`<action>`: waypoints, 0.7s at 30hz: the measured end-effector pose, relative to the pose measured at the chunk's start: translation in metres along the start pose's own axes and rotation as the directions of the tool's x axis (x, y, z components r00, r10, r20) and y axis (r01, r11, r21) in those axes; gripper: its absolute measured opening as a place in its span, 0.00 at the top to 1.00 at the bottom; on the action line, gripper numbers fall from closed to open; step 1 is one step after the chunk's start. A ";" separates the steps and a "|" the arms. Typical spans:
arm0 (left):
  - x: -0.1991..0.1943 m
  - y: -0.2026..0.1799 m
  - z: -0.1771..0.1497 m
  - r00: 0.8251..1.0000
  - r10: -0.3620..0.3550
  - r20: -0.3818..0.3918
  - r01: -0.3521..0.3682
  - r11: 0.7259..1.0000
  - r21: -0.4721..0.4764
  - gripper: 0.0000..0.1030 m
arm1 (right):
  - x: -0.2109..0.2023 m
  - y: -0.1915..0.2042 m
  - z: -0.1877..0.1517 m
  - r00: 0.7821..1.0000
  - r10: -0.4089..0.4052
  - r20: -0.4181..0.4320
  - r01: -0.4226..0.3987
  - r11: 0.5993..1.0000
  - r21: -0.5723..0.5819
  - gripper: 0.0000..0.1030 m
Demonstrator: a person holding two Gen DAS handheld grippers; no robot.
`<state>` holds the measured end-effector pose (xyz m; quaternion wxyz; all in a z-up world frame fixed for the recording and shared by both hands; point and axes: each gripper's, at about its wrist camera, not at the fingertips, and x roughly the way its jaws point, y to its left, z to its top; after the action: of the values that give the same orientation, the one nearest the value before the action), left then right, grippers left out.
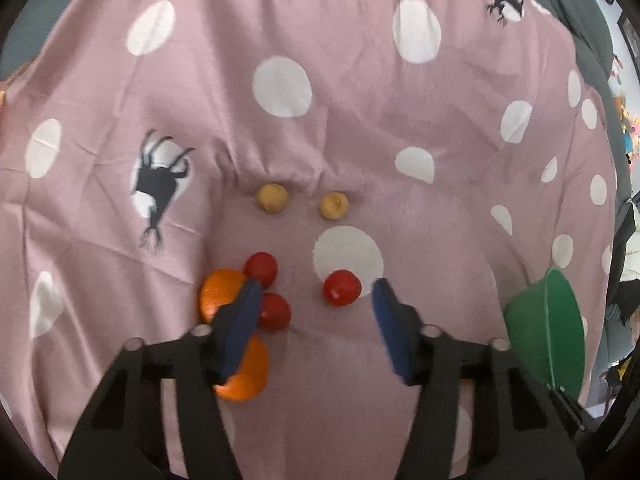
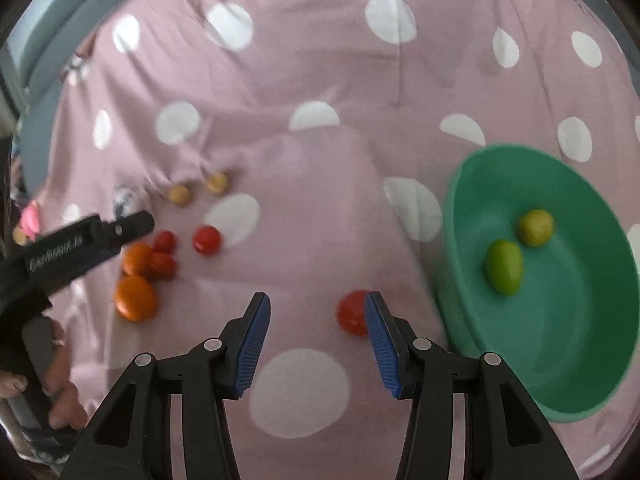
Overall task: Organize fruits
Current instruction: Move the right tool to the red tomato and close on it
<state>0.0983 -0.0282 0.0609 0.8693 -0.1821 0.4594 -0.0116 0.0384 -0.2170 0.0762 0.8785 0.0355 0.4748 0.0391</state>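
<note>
Fruits lie on a pink polka-dot cloth. In the left wrist view my left gripper is open and empty above them. Two oranges and two red tomatoes sit by its left finger, a third tomato lies between the fingers, and two small yellow fruits lie beyond. In the right wrist view my right gripper is open and empty; a red tomato lies just inside its right finger. A green bowl at the right holds a green fruit and a yellowish fruit.
The green bowl's rim shows at the right edge of the left wrist view. The left gripper body and the hand holding it show at the left of the right wrist view. Grey bedding borders the cloth at the far edges.
</note>
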 end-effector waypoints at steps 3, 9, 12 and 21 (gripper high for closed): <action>0.013 -0.001 0.003 0.999 -0.015 -0.028 0.014 1.000 -0.015 0.54 | 0.009 -0.003 0.000 1.000 -0.007 -0.024 0.007 1.000 0.011 0.52; 0.032 -0.011 0.002 0.998 0.012 -0.057 -0.010 1.000 0.026 0.54 | 0.024 0.003 -0.003 0.996 -0.072 -0.053 0.071 0.997 -0.026 0.52; 0.037 -0.011 0.002 0.998 -0.013 -0.066 0.013 1.000 0.012 0.54 | 0.026 0.003 -0.003 0.994 -0.103 -0.036 0.102 0.994 -0.029 0.52; 0.057 -0.021 0.002 0.994 -0.008 -0.105 0.011 1.000 0.028 0.54 | 0.035 0.000 -0.004 0.985 -0.163 -0.061 0.161 0.986 -0.037 0.52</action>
<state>0.1365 -0.0575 0.0234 0.8464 -0.1708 0.5033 -0.0321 0.0545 -0.2138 0.0452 0.8636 -0.0185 0.5033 -0.0240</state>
